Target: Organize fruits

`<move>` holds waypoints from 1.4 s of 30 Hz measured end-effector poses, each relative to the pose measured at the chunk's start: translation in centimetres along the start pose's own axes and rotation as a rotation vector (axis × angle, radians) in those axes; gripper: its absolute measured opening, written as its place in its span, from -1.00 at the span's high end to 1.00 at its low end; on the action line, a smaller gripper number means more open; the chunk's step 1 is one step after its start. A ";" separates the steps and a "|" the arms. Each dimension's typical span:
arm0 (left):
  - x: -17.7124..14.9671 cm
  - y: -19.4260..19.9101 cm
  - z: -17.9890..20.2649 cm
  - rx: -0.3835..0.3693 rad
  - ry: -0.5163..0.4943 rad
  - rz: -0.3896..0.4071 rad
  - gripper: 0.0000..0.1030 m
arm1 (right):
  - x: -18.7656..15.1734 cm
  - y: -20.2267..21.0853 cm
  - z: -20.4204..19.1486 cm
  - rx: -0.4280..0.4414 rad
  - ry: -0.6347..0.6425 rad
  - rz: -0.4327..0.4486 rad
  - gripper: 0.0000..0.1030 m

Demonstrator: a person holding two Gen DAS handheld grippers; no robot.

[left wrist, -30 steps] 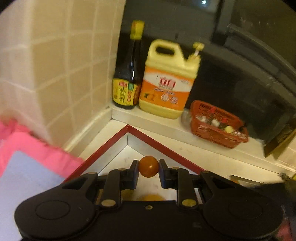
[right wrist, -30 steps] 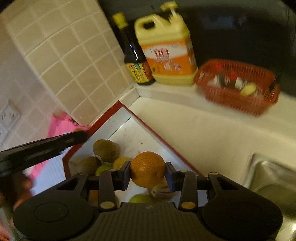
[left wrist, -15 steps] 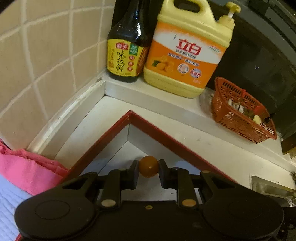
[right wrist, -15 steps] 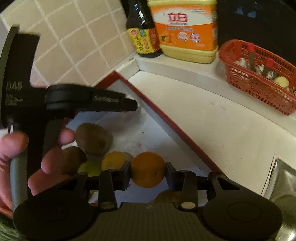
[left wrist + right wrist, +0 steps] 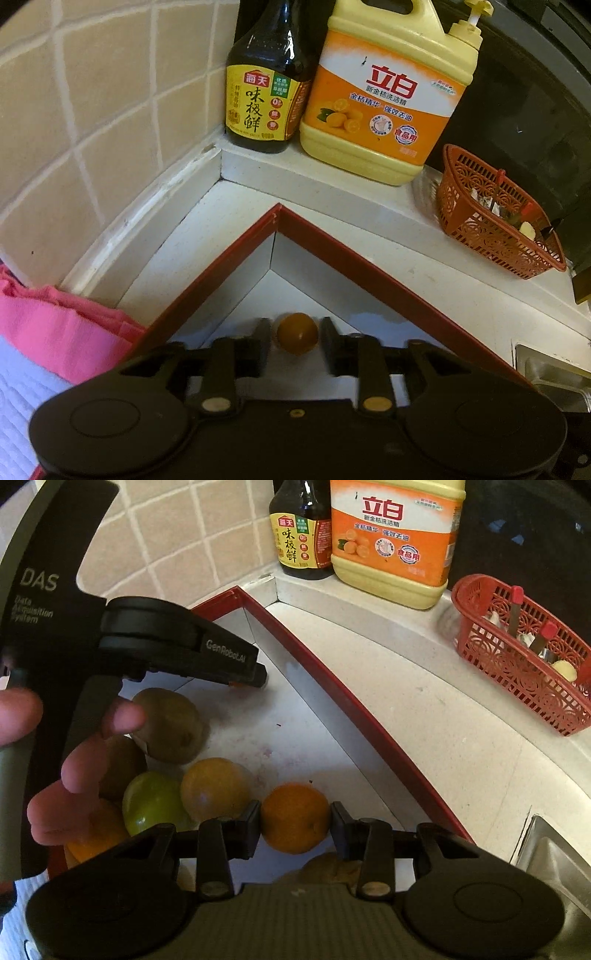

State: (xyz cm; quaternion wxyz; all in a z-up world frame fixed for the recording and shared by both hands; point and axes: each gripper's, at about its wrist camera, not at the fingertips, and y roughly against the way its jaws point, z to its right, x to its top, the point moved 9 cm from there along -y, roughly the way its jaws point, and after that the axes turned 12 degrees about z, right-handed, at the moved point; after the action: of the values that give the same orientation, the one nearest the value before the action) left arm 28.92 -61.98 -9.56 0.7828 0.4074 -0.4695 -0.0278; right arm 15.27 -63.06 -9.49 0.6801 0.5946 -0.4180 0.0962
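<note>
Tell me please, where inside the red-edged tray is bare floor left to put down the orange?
Bare floor lies along the tray's red rim, from the far corner down to the orange. The side by the kiwi and green fruit is crowded. The left gripper, jaws opening, occupies the corner.

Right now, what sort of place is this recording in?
Most likely a home kitchen counter: a tiled wall behind a soy sauce bottle and a dish soap jug, with a steel sink's edge beside the counter.

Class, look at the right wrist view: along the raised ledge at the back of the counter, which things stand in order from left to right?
Dark sauce bottle → yellow detergent jug → red plastic basket.
</note>
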 end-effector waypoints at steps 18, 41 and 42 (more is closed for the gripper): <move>-1.2 14.8 1.1 0.087 -0.067 0.110 -0.52 | -0.6 9.9 0.9 -0.015 -0.026 0.107 -0.48; -11.0 34.7 0.2 0.395 0.007 0.289 -0.56 | -3.9 21.4 -7.0 -0.073 0.054 0.376 -0.81; -11.5 35.0 0.2 0.402 0.009 0.292 -0.56 | -4.2 21.3 -7.3 -0.073 0.061 0.371 -0.81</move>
State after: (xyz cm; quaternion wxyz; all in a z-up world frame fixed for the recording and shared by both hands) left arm 10.46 -33.88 5.50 0.6841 0.4827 -0.5159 0.1815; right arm 2.54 -49.21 3.63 0.6841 0.4791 -0.5028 0.2229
